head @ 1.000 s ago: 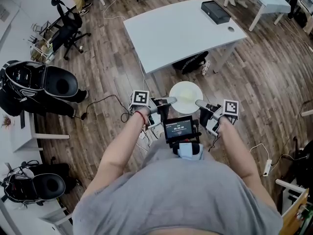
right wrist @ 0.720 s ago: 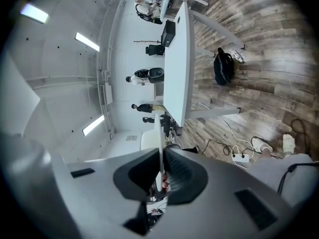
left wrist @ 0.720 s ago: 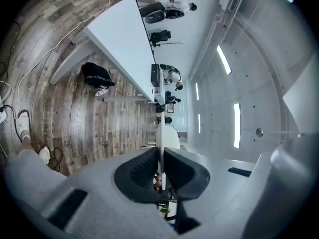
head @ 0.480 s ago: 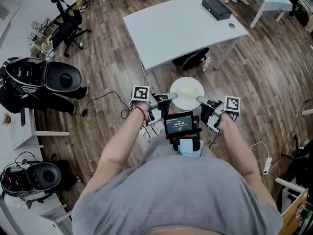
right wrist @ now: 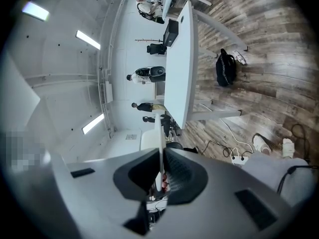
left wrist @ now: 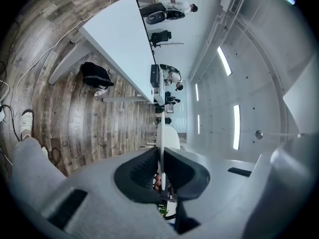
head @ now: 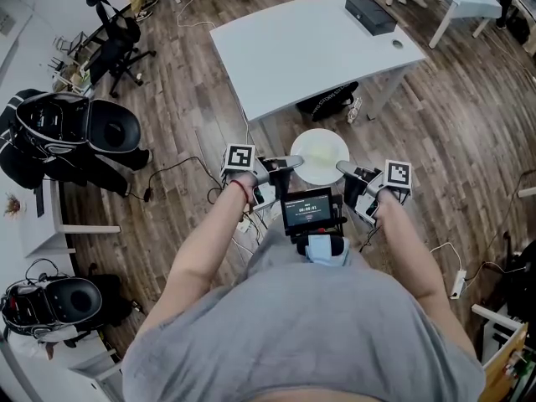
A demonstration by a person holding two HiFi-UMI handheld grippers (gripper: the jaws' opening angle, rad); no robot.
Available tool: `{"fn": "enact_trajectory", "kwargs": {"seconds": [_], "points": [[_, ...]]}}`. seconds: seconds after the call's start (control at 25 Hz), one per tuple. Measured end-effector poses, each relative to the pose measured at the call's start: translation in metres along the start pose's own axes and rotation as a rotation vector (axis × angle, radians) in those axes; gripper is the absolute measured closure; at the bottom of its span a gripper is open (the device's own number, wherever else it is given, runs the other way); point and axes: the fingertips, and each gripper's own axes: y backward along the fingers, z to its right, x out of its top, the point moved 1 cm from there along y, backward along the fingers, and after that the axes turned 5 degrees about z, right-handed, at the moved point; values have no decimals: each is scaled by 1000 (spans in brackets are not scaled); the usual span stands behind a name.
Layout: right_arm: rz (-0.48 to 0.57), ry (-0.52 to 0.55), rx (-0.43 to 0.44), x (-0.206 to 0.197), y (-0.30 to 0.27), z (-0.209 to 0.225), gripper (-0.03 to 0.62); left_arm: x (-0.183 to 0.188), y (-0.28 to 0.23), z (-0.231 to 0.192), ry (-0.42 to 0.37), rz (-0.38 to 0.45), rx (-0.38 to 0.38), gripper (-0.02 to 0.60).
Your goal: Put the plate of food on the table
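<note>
Between my hands, above the wooden floor [head: 188, 115], hung the round white plate [head: 319, 154], left tongs [head: 288, 165] clamped on its left rim, right tongs [head: 342, 168] clamped on its right. The pale grey tabletop [head: 310, 48] lay straight ahead, its near edge apart from the plate.

The person wears a grey T-shirt [head: 301, 333] and a red wristband [head: 244, 193].

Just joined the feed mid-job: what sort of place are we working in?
Probably an office or lab workspace: white desk, black office chair, and cables trailing over the wood floor.
</note>
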Motion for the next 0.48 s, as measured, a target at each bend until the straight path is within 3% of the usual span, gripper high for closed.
{"fn": "enact_trajectory", "kwargs": {"seconds": [0.36, 0.48], "points": [[-2, 32, 6, 0, -1, 1, 554, -1, -1, 1, -12, 4, -21, 552], [1, 37, 0, 26, -26, -6, 554, 35, -9, 5, -6, -1, -25, 553]]}}
